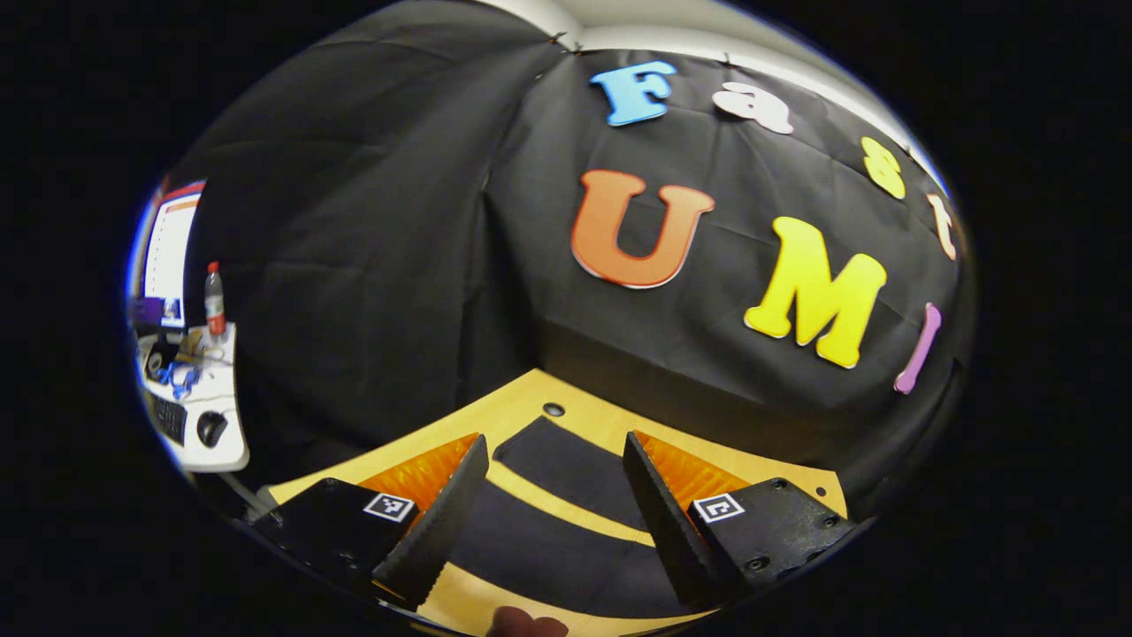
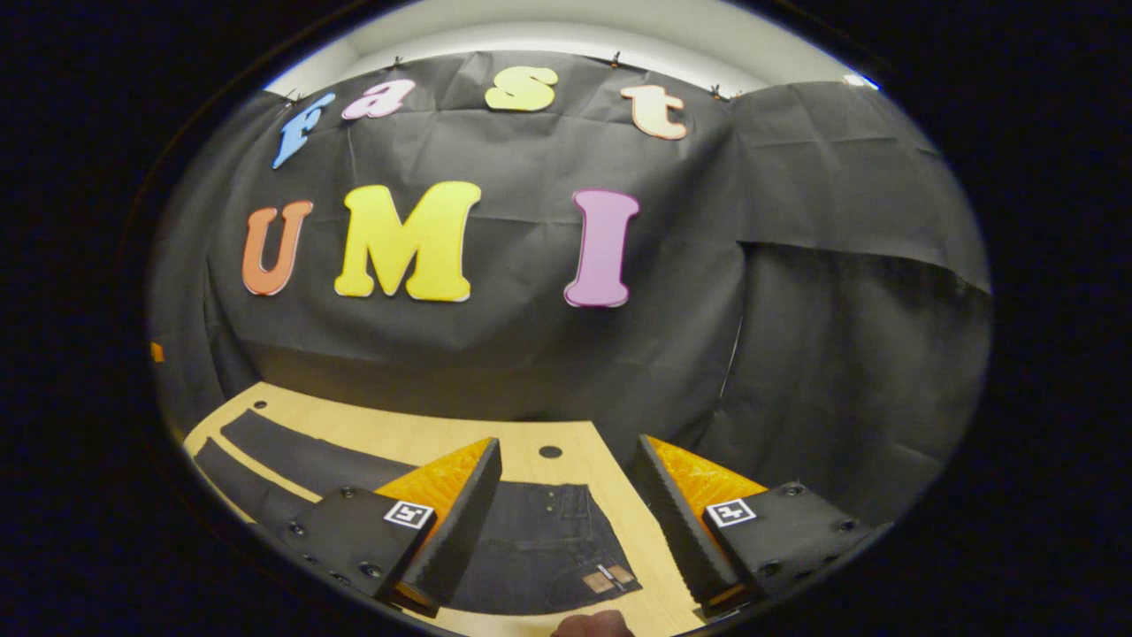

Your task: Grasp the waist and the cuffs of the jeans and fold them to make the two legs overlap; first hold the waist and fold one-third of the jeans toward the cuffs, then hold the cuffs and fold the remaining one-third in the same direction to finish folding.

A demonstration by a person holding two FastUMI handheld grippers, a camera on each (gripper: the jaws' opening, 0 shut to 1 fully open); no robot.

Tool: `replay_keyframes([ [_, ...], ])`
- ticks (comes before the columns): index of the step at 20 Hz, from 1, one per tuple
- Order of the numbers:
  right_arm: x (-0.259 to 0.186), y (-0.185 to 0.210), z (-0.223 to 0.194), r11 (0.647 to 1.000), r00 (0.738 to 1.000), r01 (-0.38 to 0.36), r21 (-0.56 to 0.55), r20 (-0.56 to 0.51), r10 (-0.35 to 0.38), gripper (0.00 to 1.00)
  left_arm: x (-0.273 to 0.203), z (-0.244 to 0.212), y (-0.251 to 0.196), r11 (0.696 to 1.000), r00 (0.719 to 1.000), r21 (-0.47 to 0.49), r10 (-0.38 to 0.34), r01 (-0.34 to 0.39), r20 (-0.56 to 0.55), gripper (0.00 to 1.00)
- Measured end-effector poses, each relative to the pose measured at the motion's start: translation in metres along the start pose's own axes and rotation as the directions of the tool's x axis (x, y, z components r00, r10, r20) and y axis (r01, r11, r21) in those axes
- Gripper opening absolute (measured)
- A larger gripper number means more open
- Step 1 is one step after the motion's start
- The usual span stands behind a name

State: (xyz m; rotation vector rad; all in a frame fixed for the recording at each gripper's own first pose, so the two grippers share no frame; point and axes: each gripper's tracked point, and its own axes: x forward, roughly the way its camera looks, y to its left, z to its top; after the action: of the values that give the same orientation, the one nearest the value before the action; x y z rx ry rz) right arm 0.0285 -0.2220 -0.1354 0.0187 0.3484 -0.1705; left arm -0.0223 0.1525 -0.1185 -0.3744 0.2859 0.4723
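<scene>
So your jeans (image 2: 531, 540) are lying flat and spread out on the light wooden table (image 2: 416, 438), dark denim, with the two legs apart and a strip of tabletop showing between them. In the right gripper view you're looking down at the waist end, and the legs run off toward the left edge. Your right gripper (image 2: 566, 522) hangs above the waist with its fingers spread wide and nothing between them, not touching the fabric as far as I can tell. In the left gripper view your left gripper (image 1: 553, 518) is also wide open and holding nothing, sitting over the two legs (image 1: 566, 504). There's a small round hole (image 1: 554, 410) in the tabletop just past the jeans. Off to the left there's a white desk (image 1: 221, 425) with a bottle (image 1: 214, 301) standing on it and a mouse (image 1: 210, 428).
</scene>
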Motion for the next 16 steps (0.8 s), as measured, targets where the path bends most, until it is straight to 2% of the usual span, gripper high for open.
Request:
replay_keyframes([
  [3,0.010,-0.021,-0.042,0.993,0.990,0.021,0.112,-0.143,-0.005,0.96,0.007,-0.045,0.042,0.983,0.983,-0.141,0.096,-0.118,-0.156,0.99],
  [4,0.015,-0.021,-0.061,0.987,0.977,0.024,0.156,-0.213,0.009,0.93,0.007,-0.062,0.056,0.969,0.970,-0.191,0.114,-0.156,-0.214,0.99],
  [5,0.020,-0.017,-0.082,0.980,0.958,0.034,0.197,-0.287,0.024,0.96,0.008,-0.079,0.070,0.949,0.953,-0.243,0.133,-0.202,-0.273,0.99],
  [7,0.021,-0.018,-0.128,0.962,0.909,0.076,0.262,-0.415,0.041,0.96,0.013,-0.107,0.095,0.894,0.908,-0.337,0.153,-0.295,-0.390,0.99],
  [8,0.022,-0.018,-0.150,0.951,0.876,0.109,0.289,-0.481,0.046,0.93,0.016,-0.115,0.108,0.863,0.885,-0.372,0.165,-0.343,-0.435,0.99],
  [9,0.020,-0.017,-0.164,0.935,0.848,0.145,0.324,-0.528,0.052,0.93,0.018,-0.121,0.116,0.833,0.868,-0.406,0.162,-0.376,-0.470,0.99],
  [10,0.018,-0.014,-0.178,0.918,0.819,0.176,0.356,-0.570,0.064,0.99,0.022,-0.129,0.124,0.805,0.844,-0.428,0.158,-0.411,-0.513,0.99],
  [12,0.022,-0.018,-0.196,0.893,0.774,0.235,0.384,-0.630,0.067,0.98,0.031,-0.137,0.131,0.762,0.808,-0.460,0.138,-0.456,-0.572,1.00],
  [14,0.025,-0.019,-0.210,0.868,0.722,0.293,0.401,-0.688,0.074,0.99,0.049,-0.142,0.147,0.740,0.788,-0.467,0.137,-0.484,-0.600,0.99],
  [16,0.031,-0.024,-0.220,0.836,0.675,0.356,0.418,-0.733,0.079,0.98,0.064,-0.148,0.155,0.741,0.775,-0.464,0.119,-0.485,-0.621,0.99],
])
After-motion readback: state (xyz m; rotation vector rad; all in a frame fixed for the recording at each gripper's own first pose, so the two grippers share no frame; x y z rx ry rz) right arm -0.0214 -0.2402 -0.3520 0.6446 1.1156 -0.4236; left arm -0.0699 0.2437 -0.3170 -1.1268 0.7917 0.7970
